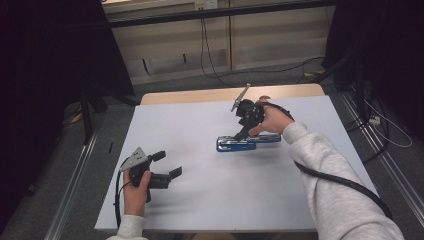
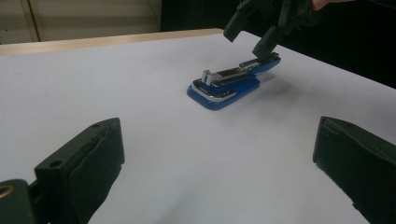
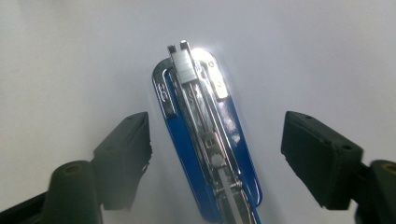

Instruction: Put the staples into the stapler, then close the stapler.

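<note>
A blue stapler (image 1: 247, 142) with its metal staple channel exposed lies flat on the white table (image 1: 210, 200), right of centre. In the right gripper view the stapler (image 3: 205, 140) runs lengthwise between the two jaws. My right gripper (image 1: 243, 133) hangs open just above its rear half, one jaw on either side, not gripping it. From the left gripper view, the stapler (image 2: 224, 84) sits farther off, with the right gripper (image 2: 247, 41) over its far end. My left gripper (image 1: 167, 164) rests open near the table's front left with nothing between its jaws (image 2: 210, 154).
The table's far edge shows a wooden strip (image 1: 200, 95). Black cables (image 1: 207, 55) run across the floor behind it. Dark curtains stand on both sides, and metal floor rails (image 1: 75, 180) flank the table. A thick cable (image 1: 340, 182) trails from the right gripper along the sleeve.
</note>
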Tool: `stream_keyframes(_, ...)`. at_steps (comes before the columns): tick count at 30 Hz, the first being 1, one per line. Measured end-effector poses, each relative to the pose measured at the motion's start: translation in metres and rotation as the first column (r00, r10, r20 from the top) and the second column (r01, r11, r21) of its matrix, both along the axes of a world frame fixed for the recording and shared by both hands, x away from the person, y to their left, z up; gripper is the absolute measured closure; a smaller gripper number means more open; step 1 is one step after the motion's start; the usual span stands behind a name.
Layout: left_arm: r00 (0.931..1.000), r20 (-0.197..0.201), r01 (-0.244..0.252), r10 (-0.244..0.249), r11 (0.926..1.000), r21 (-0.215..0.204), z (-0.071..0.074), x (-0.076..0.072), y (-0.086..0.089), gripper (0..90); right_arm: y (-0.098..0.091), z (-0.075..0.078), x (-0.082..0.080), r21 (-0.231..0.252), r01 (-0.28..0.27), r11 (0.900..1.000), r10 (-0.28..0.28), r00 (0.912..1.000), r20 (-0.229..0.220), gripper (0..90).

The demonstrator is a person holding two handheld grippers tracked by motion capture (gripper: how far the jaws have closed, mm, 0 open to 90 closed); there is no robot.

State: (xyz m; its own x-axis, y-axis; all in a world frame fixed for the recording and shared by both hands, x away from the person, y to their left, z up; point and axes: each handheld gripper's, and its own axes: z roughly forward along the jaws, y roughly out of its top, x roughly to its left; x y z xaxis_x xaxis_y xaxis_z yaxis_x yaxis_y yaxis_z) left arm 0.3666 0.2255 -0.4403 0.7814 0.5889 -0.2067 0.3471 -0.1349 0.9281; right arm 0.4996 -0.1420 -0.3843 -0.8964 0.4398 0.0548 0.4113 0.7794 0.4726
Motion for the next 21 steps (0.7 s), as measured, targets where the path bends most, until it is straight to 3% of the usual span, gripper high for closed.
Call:
stream_keyframes(5, 0.9999, -0.015, 0.006, -0.005, 0.9990, 0.044, 0.001, 0.004, -0.013, 2.1, -0.016, -0.002, -0.011, 0.025, 0.033, 0.9991, -0.034, 0.9993, 0.014, 17.2)
stream_keyframes(10, 0.9998, -0.017, 0.014, -0.013, 0.9988, 0.046, 0.002, 0.005, -0.020, 2.1, -0.028, -0.001, -0.021, 0.033, 0.057, 0.9978, -0.058, 0.9981, 0.021, 15.1)
stream_keyframes(14, 0.9995, -0.031, -0.007, 0.008, 0.9992, 0.039, 0.003, 0.009, -0.025, 2.1, -0.039, 0.002, -0.029, 0.037, 0.077, 0.9963, -0.078, 0.9964, 0.033, 13.4)
stream_keyframes(21, 0.9985, -0.054, 0.000, 0.004, 0.9966, 0.082, 0.001, 0.017, -0.037, 2.1, -0.059, 0.001, -0.040, 0.063, 0.126, 0.9900, -0.129, 0.9906, 0.046, 13.0)
